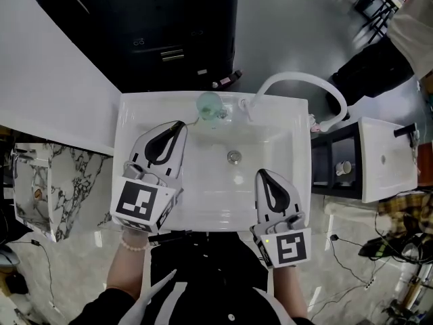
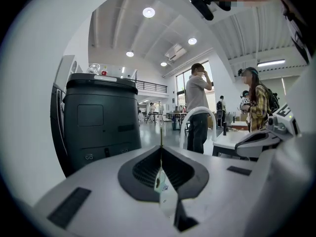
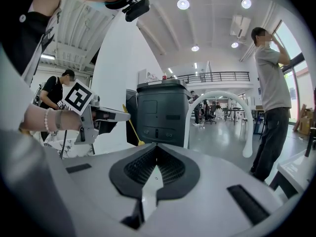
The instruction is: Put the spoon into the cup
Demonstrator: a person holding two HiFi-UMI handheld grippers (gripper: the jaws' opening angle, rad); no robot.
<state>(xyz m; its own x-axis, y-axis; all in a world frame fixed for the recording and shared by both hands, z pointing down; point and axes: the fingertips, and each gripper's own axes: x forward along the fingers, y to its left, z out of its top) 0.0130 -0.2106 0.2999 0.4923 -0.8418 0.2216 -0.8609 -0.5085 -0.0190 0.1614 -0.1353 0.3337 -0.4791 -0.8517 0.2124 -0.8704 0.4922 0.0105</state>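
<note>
Carry step: spoon gripped in your left tool, not in the cup yet.
Left tool (image 1: 180, 124) is clamped on the thin yellow spoon (image 3: 132, 124), which sticks out past the tips toward the cup (image 1: 211, 107). That's the pale green cup on the back rim of the sink (image 1: 298, 181), just left of the faucet (image 1: 298, 80) base. Spoon end looks close to the cup, but I can't tell if it's over the mouth. Right tool (image 1: 261, 174) has its jaws together on nothing and sits over the near side of the basin, well clear. Next, I'd say: bring the spoon tip over the cup opening, tilt it down inside, then release. Cup looks light, so a nudge on its wall could tip it.
</note>
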